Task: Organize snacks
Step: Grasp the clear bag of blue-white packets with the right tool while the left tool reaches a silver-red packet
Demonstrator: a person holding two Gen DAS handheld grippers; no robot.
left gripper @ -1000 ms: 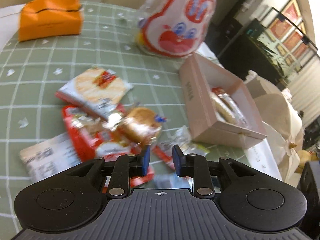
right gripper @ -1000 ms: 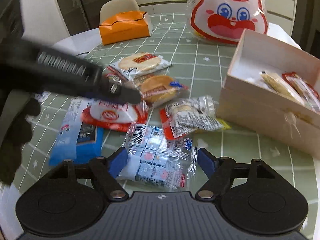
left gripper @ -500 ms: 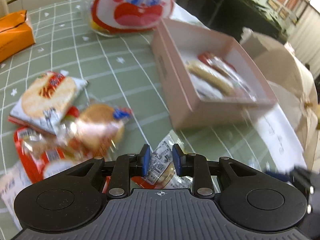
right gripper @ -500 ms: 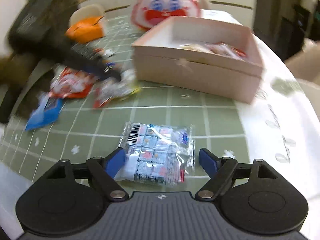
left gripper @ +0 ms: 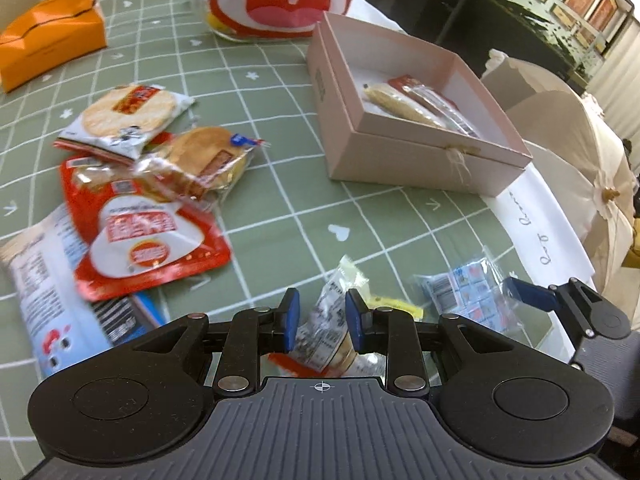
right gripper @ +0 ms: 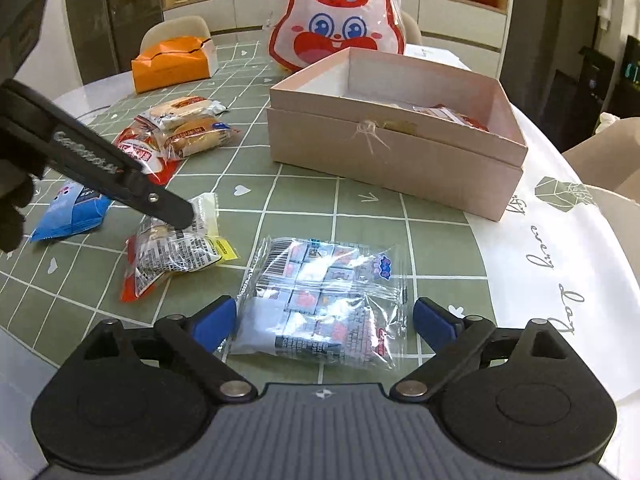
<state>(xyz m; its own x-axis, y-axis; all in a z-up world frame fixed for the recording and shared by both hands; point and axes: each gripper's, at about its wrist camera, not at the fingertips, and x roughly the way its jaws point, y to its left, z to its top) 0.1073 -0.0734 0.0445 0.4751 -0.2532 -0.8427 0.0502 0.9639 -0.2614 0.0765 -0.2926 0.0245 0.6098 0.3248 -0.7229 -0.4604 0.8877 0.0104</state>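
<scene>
Jaws of left gripper (left gripper: pixel 322 314) nearly closed on crinkled snack packet (left gripper: pixel 328 328), contact probably made; right gripper (right gripper: pixel 324 316) spread wide around clear candy pack (right gripper: pixel 320 300), not gripping; pickup step; next, lift towards pink box (right gripper: pixel 396 160) ahead.

Six snack packets lie loose on the table (left gripper: pixel 280 184): a round cracker packet (left gripper: pixel 128 114), a bun packet (left gripper: pixel 204 160), a red packet (left gripper: pixel 148 240), a blue-and-white packet (left gripper: pixel 44 276), a barcode-printed packet (right gripper: pixel 176 248) and a clear packet of small cubes (right gripper: pixel 324 296). One pink box (right gripper: pixel 392 152) holds at least two more. One rabbit-faced bag (right gripper: pixel 338 20). One orange box (right gripper: pixel 174 64). Two grippers, each with two blue-tipped fingers.
</scene>
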